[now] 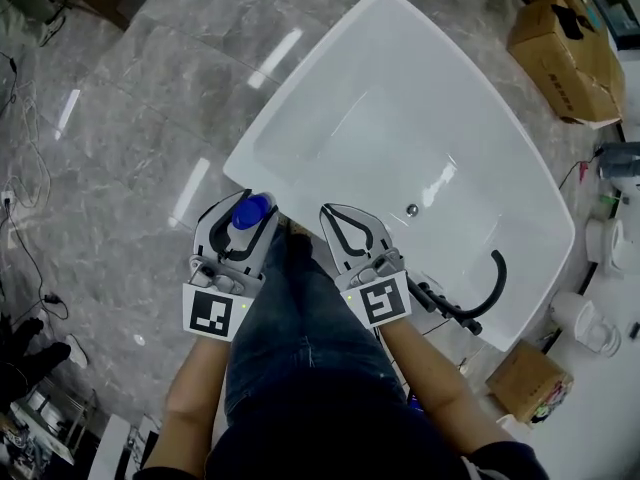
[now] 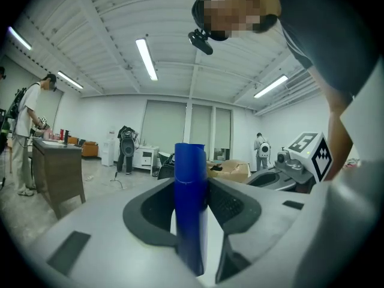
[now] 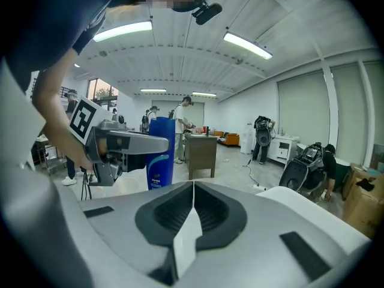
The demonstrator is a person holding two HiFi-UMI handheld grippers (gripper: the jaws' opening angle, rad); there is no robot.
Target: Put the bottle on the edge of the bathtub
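Observation:
A blue bottle [image 1: 249, 212] stands upright between the jaws of my left gripper [image 1: 243, 218], which is shut on it. In the left gripper view the blue bottle [image 2: 191, 203] fills the gap between the pads. From the right gripper view, the blue bottle [image 3: 161, 152] shows its label, held by the left gripper [image 3: 129, 143]. My right gripper [image 1: 345, 230] is shut with nothing in it, the jaw tips meeting in the right gripper view [image 3: 193, 188]. Both grippers are held up over the near corner of the white bathtub [image 1: 300, 98].
A black curved tap [image 1: 478, 298] sits at the tub's right near edge. Cardboard boxes [image 1: 565, 53] lie at the top right, a smaller box [image 1: 528, 378] at the lower right. Cables [image 1: 30, 258] run along the left floor. People and a counter [image 2: 57, 167] stand farther off in the room.

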